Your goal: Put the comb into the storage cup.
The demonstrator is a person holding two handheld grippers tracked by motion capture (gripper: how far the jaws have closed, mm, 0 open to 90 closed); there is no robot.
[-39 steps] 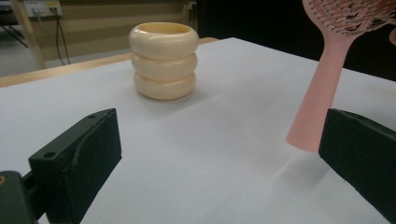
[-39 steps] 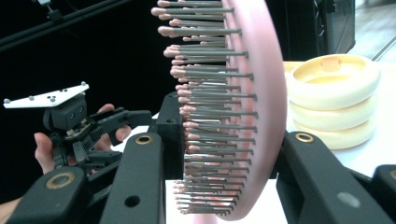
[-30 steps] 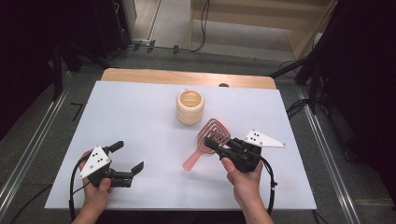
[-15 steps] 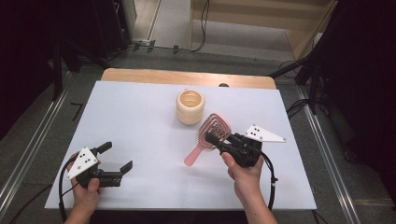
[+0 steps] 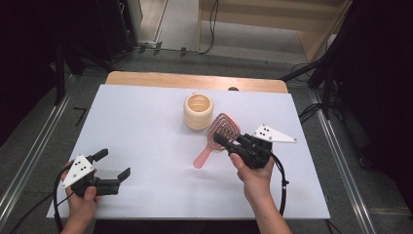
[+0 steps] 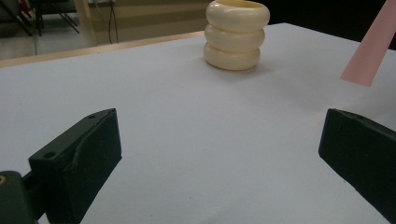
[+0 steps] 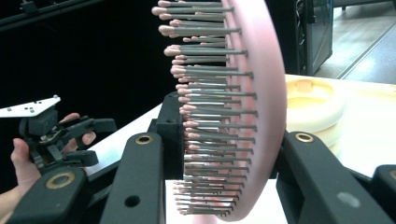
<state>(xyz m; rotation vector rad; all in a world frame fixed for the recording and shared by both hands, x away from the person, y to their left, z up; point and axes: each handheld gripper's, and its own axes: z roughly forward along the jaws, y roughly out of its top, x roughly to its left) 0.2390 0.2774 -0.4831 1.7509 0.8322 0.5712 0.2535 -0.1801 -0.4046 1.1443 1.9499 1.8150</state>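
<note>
A pink hairbrush (image 5: pixel 224 128) is held just right of the table's middle, its handle (image 5: pixel 201 158) pointing toward the near left. My right gripper (image 5: pixel 220 140) is shut on the brush where head meets handle. In the right gripper view the brush (image 7: pixel 254 93) stands on edge between the jaws, bristles facing left. A cream ribbed cup (image 5: pixel 198 111) stands upright just beyond the brush head. My left gripper (image 5: pixel 115 163) is open at the near left corner with nothing in it. In its own view the left gripper (image 6: pixel 219 149) looks toward the cup (image 6: pixel 237 35), and the pink handle (image 6: pixel 371 46) shows at the right.
The white table top (image 5: pixel 146 122) has a wooden strip (image 5: pixel 195 80) along its far edge. Metal rails (image 5: pixel 34 156) run along both sides, with cables on the floor beyond. The left hand and its gripper (image 7: pixel 56 135) appear far off in the right gripper view.
My left gripper has drawn back to the left, toward the near corner. The right gripper has carried the brush slightly farther away, nearer the cup.
</note>
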